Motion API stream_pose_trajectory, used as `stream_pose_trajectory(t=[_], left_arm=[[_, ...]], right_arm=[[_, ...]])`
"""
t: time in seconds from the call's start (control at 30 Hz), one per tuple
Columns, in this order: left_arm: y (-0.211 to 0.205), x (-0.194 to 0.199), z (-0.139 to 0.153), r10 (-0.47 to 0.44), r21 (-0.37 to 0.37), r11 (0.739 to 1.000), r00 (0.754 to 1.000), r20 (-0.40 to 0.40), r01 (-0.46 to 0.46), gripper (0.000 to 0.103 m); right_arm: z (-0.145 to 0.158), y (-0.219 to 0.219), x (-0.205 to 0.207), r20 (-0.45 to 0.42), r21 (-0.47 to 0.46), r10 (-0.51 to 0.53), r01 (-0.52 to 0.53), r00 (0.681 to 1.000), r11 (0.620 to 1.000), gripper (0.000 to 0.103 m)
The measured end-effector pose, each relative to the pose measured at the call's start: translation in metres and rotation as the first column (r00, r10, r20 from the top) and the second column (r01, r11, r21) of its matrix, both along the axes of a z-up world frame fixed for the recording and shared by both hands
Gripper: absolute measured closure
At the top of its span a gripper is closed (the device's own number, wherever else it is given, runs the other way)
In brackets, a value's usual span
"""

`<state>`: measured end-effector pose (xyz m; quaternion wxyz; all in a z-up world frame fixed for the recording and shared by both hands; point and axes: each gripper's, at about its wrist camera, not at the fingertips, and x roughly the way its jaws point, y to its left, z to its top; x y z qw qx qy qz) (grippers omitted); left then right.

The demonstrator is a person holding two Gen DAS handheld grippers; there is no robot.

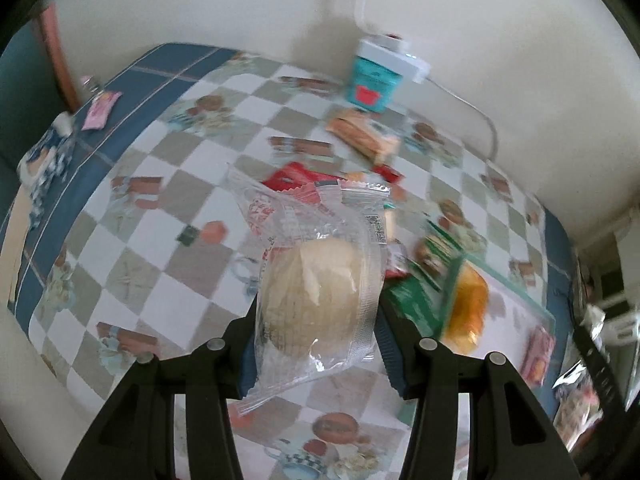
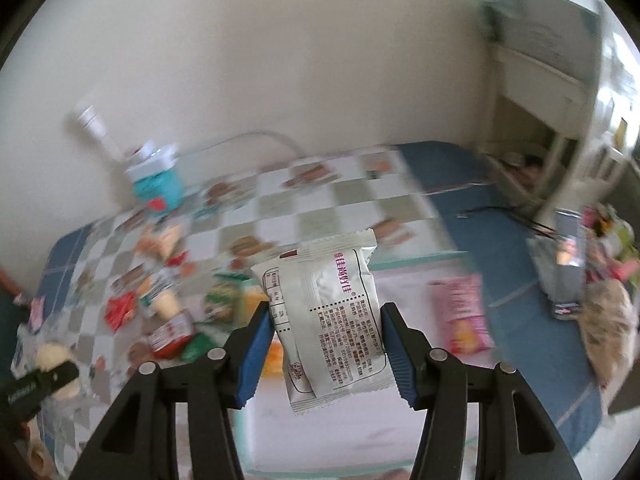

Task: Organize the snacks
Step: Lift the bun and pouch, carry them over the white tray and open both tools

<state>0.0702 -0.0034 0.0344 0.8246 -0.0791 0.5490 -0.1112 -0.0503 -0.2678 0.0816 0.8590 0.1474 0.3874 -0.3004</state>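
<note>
My left gripper is shut on a clear-wrapped round bun and holds it above the checkered tablecloth. My right gripper is shut on a silver snack packet with printed text, held above a white tray with a teal rim. A pink snack packet lies in that tray. A heap of loose snacks in red, green and orange wrappers lies mid-table. The left gripper with the bun shows at the far left of the right wrist view.
A teal box with a white lamp base stands at the back by the wall. An orange bread packet lies in front of it. A pink packet lies at the far left edge. Bags and a metal frame stand right of the table.
</note>
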Motion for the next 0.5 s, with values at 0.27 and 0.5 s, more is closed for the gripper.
stream_pose_trajectory(t=[0.27, 0.5], left_arm=[[-0.071, -0.036, 0.007, -0.181, 0.038, 0.983, 0.983, 0.03, 0.18, 0.05], [-0.131, -0.064, -0.017, -0.339, 0.09, 0.936, 0.94, -0.028, 0.34, 0.05]], right_arm=[[0.021, -0.043, -0.049, 0.021, -0.017, -0.145, 0.145, 0.989, 0.989, 0.046], [-0.021, -0.068, -0.052, -0.1, 0.064, -0.189, 0.195, 0.977, 0.979, 0.046]])
